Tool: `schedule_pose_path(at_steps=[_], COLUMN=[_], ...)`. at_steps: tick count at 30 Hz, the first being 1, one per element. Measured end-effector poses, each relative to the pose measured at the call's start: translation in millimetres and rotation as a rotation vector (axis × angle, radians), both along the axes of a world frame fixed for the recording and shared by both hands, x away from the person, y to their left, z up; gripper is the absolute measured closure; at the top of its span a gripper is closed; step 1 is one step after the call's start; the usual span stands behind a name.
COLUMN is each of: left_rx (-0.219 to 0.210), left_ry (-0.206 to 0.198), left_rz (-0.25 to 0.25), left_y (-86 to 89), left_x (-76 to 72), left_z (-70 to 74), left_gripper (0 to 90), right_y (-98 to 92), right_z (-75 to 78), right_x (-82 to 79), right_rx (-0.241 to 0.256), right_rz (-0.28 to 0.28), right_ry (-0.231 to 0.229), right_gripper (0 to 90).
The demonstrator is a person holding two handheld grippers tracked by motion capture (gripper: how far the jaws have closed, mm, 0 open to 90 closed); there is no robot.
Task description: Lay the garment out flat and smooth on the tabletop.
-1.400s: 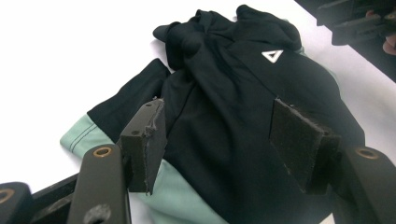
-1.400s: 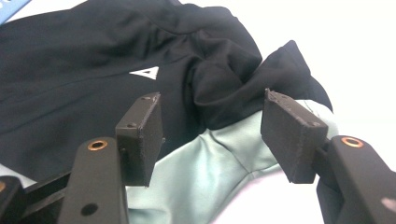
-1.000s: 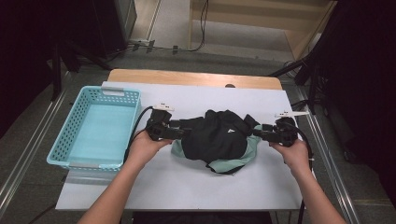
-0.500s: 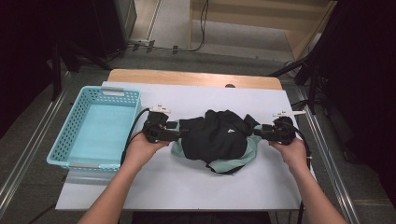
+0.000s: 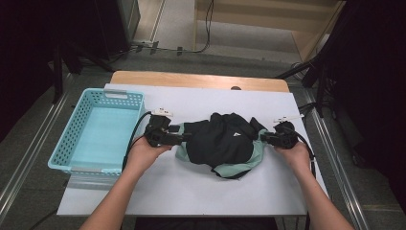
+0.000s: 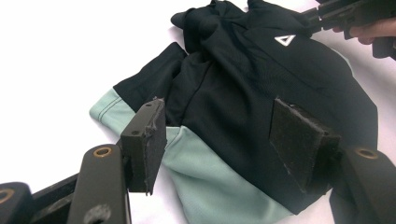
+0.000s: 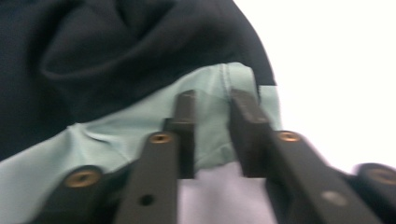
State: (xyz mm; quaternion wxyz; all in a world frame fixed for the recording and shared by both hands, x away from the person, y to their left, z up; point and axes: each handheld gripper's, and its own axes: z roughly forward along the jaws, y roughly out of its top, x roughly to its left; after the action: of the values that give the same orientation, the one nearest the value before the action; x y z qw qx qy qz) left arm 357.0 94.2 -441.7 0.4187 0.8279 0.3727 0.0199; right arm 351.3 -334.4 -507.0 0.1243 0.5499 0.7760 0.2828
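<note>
The shirt (image 5: 222, 143) lay bunched on the surface (image 5: 191, 187), its folds hiding its shape. The left tool (image 6: 224, 140) gaped wide over it; the right tool (image 7: 212, 130), narrowly parted, straddled its green hem.

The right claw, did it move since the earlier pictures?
Yes. The right claw slid slightly toward the person, away from the table's wooden far edge.

The garment (image 5: 222, 142) lies mid-table (image 5: 191, 191), the basket (image 5: 76, 139) to its left, a claw at each end.
</note>
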Motion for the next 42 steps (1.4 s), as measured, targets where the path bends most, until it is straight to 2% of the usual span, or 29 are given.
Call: schedule_pose_path(at_steps=[2,3,9,13,20,31,38,40,42], left_rx=[0.003,0.003,-0.01,-0.015,-0.026,-0.031,-0.038,-0.035,-0.035], left_ry=[-0.002,-0.001,-0.008,-0.01,-0.019,-0.015,-0.012,-0.011,-0.012], left_rz=[-0.002,-0.002,0.002,0.006,0.005,-0.029,-0.032,-0.035,-0.032], left_y=[0.1,0.1,2.0,2.8,0.5,-12.9,-16.8,-17.8,-18.4], left_x=[0.2,0.0,1.0,2.4,6.9,15.4,21.6,23.3,24.7], left_z=[-0.1,0.0,1.4,1.9,4.5,5.9,6.0,5.5,4.6], left_gripper=[37.8,37.8,37.8,37.8,37.8,37.8,37.8,37.8,37.8], right_y=[0.1,-1.0,-5.0,-11.2,-17.7,-23.3,-23.5,-23.8,-26.1], right_z=[0.9,1.4,5.3,10.9,18.1,28.7,31.1,30.4,30.8], right_x=[0.4,1.4,4.4,0.2,-13.0,-48.9,-75.4,-80.0,-81.1], right_rx=[-0.016,0.013,0.051,0.08,0.091,0.102,0.104,0.107,0.111], right_rz=[-0.012,-0.026,-0.063,-0.069,-0.076,-0.074,-0.064,-0.06,-0.056], right_ry=[0.012,0.04,0.101,0.089,0.083,0.063,0.081,0.079,0.058], right_gripper=[83.8,86.0,87.4,87.4,87.5,87.6,87.7,87.6,87.5])
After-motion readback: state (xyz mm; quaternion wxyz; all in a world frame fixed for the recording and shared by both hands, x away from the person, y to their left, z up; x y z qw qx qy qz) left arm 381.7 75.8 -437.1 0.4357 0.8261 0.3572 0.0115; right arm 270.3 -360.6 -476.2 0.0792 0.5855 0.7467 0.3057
